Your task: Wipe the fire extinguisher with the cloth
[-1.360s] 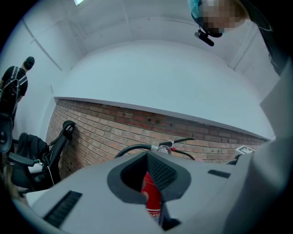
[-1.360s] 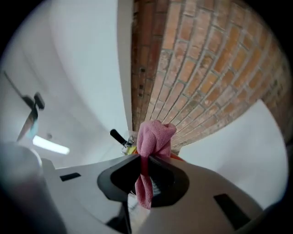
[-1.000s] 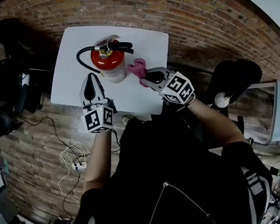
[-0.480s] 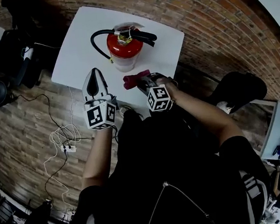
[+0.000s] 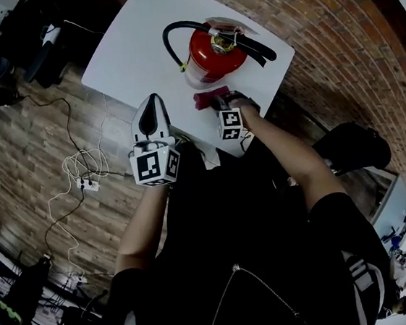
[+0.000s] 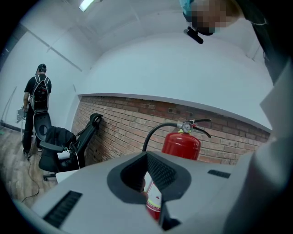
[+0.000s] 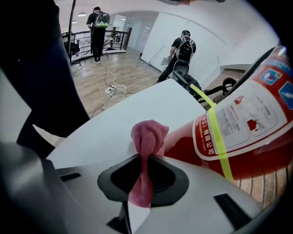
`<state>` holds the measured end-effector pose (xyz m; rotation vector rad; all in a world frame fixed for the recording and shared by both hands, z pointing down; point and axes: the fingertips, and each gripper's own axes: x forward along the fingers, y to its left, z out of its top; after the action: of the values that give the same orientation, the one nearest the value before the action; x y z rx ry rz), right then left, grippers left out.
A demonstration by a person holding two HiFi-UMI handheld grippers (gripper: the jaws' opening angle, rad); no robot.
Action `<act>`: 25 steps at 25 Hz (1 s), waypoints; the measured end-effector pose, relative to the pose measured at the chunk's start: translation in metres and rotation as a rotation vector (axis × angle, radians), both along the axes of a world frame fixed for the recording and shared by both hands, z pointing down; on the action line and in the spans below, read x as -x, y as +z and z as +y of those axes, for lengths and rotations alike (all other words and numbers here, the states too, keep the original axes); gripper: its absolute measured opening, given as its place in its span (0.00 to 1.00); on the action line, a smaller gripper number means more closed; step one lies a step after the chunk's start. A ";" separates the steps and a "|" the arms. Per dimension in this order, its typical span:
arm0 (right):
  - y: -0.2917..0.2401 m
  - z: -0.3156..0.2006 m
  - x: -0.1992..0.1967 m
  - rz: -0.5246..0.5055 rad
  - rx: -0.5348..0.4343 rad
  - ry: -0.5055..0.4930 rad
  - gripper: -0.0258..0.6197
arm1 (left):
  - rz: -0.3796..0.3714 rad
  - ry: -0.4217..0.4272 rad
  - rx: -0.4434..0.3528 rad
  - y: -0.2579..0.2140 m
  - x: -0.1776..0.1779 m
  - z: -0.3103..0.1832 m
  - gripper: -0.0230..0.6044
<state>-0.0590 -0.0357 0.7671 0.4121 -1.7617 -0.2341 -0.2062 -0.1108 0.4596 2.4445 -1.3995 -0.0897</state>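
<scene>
Right hand-held gripper (image 5: 217,102) is clamped on the pink cloth (image 5: 206,97). In the right gripper view the jaws of that gripper (image 7: 145,165) pinch a twisted strip of cloth (image 7: 149,135), with a bunched knob standing up past the tips. That knob sits right by the lower red body of the extinguisher (image 7: 242,132), and I can't tell whether it actually touches. From the head view the extinguisher (image 5: 216,51) stands upright on the white surface (image 5: 139,49), over toward the brick-wall side, with its black hose (image 5: 171,41) looping out to the left. Left hand-held gripper (image 5: 153,104) hangs over the near edge of the surface, well apart from the cloth. In the left gripper view the jaws of this one (image 6: 153,194) are narrow, all but together, with nothing between them. Through the slit I just see a sliver of the extinguisher (image 6: 181,146), which stands straight ahead against the brick. A black chair (image 6: 68,141) is off to the left, and white cables (image 5: 80,172) trail across the wooden floor.
</scene>
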 end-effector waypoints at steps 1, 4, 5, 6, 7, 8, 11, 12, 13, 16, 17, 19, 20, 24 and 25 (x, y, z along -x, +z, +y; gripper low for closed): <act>0.006 -0.004 -0.002 0.007 -0.003 0.001 0.15 | -0.001 -0.003 0.005 0.001 0.002 0.000 0.05; 0.018 -0.012 -0.002 0.019 -0.013 -0.013 0.15 | -0.011 -0.006 0.018 0.005 0.006 0.002 0.05; 0.022 -0.013 -0.001 0.022 -0.013 -0.020 0.15 | -0.017 -0.003 0.020 0.005 0.006 0.003 0.05; 0.028 -0.015 0.000 0.025 -0.012 -0.023 0.15 | -0.022 0.001 0.021 0.006 0.005 0.004 0.05; 0.033 -0.017 0.000 0.026 -0.012 -0.021 0.15 | -0.026 0.005 0.020 0.007 0.004 0.005 0.05; 0.038 -0.019 0.000 0.025 -0.011 -0.013 0.15 | -0.029 0.008 0.020 0.008 0.002 0.007 0.05; 0.047 -0.022 -0.001 0.017 -0.006 0.023 0.15 | -0.038 0.025 0.023 0.010 -0.002 0.014 0.05; 0.046 -0.024 -0.001 0.019 -0.016 0.031 0.15 | -0.044 0.033 0.027 0.011 -0.003 0.017 0.05; 0.044 -0.027 -0.001 0.023 -0.030 0.037 0.15 | -0.049 0.042 0.031 0.012 -0.003 0.019 0.05; 0.038 -0.034 -0.001 0.033 -0.082 0.056 0.15 | -0.057 0.064 0.045 0.019 -0.004 0.024 0.05; 0.036 -0.036 -0.001 0.034 -0.101 0.063 0.15 | -0.058 0.070 0.046 0.021 -0.004 0.025 0.05; 0.030 -0.039 -0.002 0.038 -0.135 0.075 0.15 | -0.061 0.082 0.044 0.021 -0.006 0.026 0.05; 0.026 -0.040 -0.002 0.040 -0.148 0.079 0.15 | -0.063 0.089 0.041 0.020 -0.007 0.027 0.05; 0.010 -0.042 -0.004 0.033 -0.200 0.098 0.15 | -0.057 0.111 0.029 0.014 -0.012 0.028 0.05; 0.005 -0.043 -0.004 0.027 -0.215 0.104 0.15 | -0.056 0.114 0.025 0.013 -0.013 0.028 0.05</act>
<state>-0.0554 -0.0792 0.7722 0.6508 -1.6888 -0.3551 -0.1930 -0.0825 0.4723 2.5183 -1.2725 0.0219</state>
